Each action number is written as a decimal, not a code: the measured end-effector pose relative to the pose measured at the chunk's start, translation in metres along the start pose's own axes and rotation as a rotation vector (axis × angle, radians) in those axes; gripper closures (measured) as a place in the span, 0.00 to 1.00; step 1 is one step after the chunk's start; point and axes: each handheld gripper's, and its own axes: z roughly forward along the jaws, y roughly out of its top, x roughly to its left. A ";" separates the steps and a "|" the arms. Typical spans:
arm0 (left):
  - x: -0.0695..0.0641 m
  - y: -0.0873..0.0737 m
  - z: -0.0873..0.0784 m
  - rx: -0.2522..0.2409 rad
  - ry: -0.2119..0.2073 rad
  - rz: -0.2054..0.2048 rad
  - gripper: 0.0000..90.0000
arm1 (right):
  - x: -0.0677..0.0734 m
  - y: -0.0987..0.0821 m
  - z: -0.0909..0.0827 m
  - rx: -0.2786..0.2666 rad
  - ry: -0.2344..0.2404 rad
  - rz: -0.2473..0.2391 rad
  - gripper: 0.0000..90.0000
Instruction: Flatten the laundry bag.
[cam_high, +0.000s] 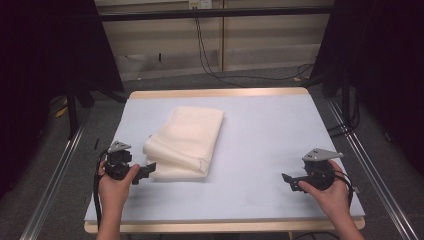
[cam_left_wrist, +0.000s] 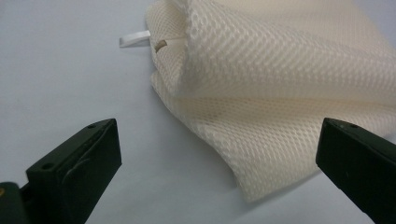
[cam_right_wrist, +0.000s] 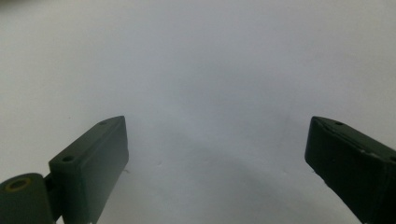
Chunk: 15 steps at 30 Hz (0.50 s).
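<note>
Here the left claw (cam_high: 148, 169), jaws spread, sits just beside the near corner of the folded cream mesh bag (cam_high: 187, 140) on the surface (cam_high: 265, 135), apparently approaching to pinch it, while the right claw (cam_high: 289, 181) waits spread, well apart.

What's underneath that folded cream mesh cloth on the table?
The mesh cloth lies folded in layers on the pale table top. Whatever sits between or beneath its layers is covered; a white tag sticks out at one edge.
</note>
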 end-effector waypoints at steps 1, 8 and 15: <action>0.000 0.001 0.001 -0.006 -0.008 -0.007 0.00 | 0.000 0.000 0.000 -0.002 0.004 0.003 0.06; -0.003 0.013 0.009 -0.012 -0.030 -0.011 0.00 | 0.001 -0.001 -0.001 0.001 -0.001 0.012 0.06; -0.005 0.018 0.016 -0.001 -0.038 -0.040 0.00 | 0.001 -0.001 0.001 0.005 -0.003 0.004 0.06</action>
